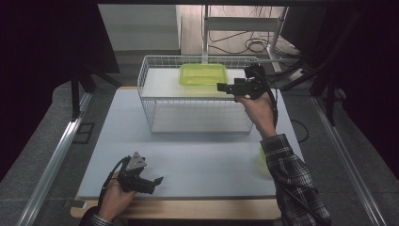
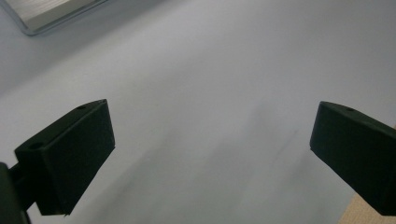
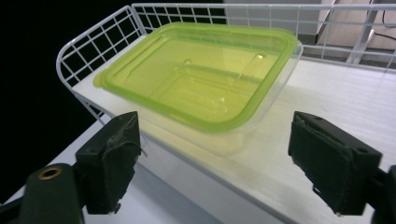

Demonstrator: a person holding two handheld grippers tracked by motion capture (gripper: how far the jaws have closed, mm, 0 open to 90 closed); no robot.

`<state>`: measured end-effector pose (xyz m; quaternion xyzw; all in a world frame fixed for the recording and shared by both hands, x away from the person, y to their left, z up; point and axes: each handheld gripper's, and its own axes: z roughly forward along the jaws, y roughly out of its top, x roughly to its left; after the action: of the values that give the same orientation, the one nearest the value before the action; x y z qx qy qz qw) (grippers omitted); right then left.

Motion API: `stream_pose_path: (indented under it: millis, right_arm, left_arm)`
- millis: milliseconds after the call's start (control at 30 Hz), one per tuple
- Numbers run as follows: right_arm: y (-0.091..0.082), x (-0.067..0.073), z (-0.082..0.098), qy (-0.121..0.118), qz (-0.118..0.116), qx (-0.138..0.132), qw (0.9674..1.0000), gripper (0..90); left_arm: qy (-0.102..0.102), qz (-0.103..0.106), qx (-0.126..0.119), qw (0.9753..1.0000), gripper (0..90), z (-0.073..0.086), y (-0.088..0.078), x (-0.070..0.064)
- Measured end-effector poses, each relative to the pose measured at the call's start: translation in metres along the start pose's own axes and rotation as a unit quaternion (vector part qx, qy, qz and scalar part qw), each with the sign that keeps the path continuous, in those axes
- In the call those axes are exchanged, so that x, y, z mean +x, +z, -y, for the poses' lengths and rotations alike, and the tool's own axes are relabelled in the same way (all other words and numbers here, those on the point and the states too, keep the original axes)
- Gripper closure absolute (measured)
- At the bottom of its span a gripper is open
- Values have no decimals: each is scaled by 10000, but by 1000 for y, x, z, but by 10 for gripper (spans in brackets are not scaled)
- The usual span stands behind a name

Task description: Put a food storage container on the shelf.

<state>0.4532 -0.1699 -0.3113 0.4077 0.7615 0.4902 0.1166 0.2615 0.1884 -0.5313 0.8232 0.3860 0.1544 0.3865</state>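
Pale grey tabletop [image 1: 188, 160]: white wire rack [image 1: 155, 101] at rear; lidded green-rimmed clear plastic container [image 1: 203, 74] sits on its top shelf, apparently stowed. Right gripper [image 1: 221, 86] beside it, jaws apart, empty. Left gripper [image 1: 159, 180] idle, jaws apart, near front edge.

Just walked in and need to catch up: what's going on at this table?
A person works with a hand-held gripper in each hand. The right hand-held gripper is open beside a clear plastic container with a green lid, which sits on the upper shelf of a white wire rack; nothing is between its jaws. The left hand-held gripper is open and empty above the grey table.
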Motion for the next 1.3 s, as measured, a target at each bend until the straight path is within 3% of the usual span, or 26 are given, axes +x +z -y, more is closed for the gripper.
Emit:
stream_pose_path:
  millis: [200, 567, 1033, 1300]
  right_arm:
    - [-7, 5, 14, -151, -92, 10, 9998, 112]
    - [-14, 9, 46, -444, -157, 139, 9988, 55]
    - [-21, 13, 81, -724, -149, 211, 9970, 41]
    - [-28, 19, 102, -819, -199, 266, 9961, 42]
  left_arm:
    - [140, 72, 97, 9998, 0, 0, 3, -3]
    - [344, -3, 361, 9988, 0, -5, 4, -11]
    - [198, -224, 410, 9987, 0, -7, 2, -13]
    - [215, -226, 342, 9989, 0, -7, 0, -12]
